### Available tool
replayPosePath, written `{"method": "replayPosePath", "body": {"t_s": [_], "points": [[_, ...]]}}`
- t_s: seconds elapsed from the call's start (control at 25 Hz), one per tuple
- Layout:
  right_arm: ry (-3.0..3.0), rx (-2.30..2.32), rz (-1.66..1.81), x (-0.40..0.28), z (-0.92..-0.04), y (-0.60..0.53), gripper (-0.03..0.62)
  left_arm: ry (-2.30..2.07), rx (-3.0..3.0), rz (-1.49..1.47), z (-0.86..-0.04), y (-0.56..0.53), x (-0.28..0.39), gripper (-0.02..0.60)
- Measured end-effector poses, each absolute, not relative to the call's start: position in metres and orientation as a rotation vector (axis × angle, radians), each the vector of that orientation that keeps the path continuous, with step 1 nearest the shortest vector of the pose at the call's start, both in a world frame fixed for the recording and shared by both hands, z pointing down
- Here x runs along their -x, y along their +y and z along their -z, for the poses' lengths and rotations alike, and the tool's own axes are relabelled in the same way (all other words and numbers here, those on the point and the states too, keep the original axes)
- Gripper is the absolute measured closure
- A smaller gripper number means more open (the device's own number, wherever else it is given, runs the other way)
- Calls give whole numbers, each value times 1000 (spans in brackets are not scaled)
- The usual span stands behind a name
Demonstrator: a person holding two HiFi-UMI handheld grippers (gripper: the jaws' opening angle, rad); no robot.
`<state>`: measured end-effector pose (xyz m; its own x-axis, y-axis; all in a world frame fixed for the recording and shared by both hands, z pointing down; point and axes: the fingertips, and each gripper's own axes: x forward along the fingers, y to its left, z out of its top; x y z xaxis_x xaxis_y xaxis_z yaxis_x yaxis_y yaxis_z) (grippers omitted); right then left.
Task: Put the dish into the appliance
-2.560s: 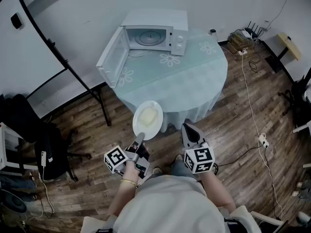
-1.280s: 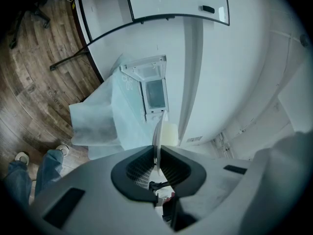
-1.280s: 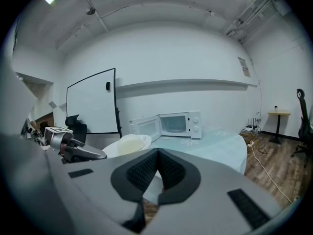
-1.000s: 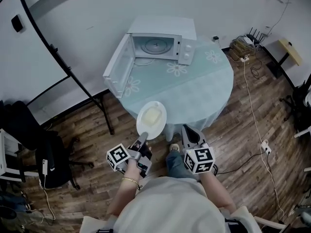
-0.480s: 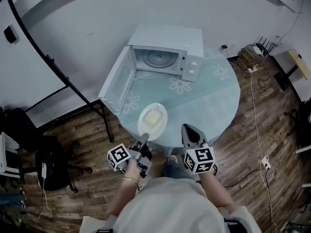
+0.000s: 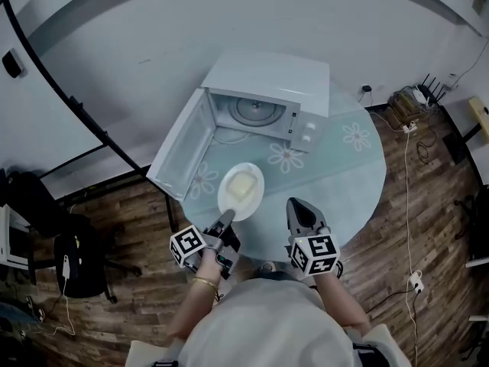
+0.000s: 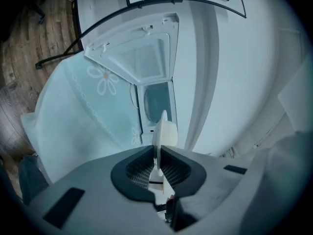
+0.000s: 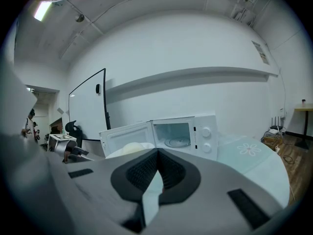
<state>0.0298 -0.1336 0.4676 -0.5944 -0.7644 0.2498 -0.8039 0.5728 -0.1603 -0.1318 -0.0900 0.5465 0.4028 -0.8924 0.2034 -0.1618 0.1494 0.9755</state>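
round table [image 6: 370,193] under floral cloth [image 6: 336,163]: directly ahead of left gripper [image 6: 226,219] and right gripper [image 6: 298,205]. whiteboard [image 6: 38,98]: far left of left gripper. chair [image 6: 80,262]: left, on wood floor [image 6: 447,228]. power strip [image 6: 416,283]: right of right gripper, on floor.

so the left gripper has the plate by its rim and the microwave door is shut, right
Not quite: the microwave door is open, swung out to the side, as the head view shows. The left gripper does hold the plate by its rim.
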Motion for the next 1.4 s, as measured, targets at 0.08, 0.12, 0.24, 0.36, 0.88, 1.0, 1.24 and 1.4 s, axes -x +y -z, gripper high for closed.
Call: {"method": "replayPosePath", "body": {"t_s": [0.08, 0.12, 0.24, 0.36, 0.88, 1.0, 1.24, 1.4], "points": [[-2657, -1307, -383, -30, -469, -149, 589, -1063, -1331, 709, -549, -106, 132, 545], [-2662, -1297, -382, -31, -469, -156, 589, -1067, -1325, 716, -550, -114, 132, 545], [-2679, -1260, -382, -33, -469, -173, 589, -1084, -1304, 732, -555, -136, 131, 545], [-2693, -1226, -381, -35, -470, -183, 589, -1094, -1294, 736, -558, -155, 129, 545], [-2691, -1195, -399, -23, -480, -219, 589, -1074, -1258, 745, -570, -246, 142, 545], [-2674, -1228, -402, -25, -480, -232, 589, -1063, -1259, 743, -576, -270, 149, 545], [-2636, -1254, -426, -21, -489, -254, 589, -1056, -1237, 721, -593, -317, 158, 543], [-2618, -1245, -440, -16, -495, -264, 589, -1045, -1209, 737, -604, -345, 162, 543]]}}
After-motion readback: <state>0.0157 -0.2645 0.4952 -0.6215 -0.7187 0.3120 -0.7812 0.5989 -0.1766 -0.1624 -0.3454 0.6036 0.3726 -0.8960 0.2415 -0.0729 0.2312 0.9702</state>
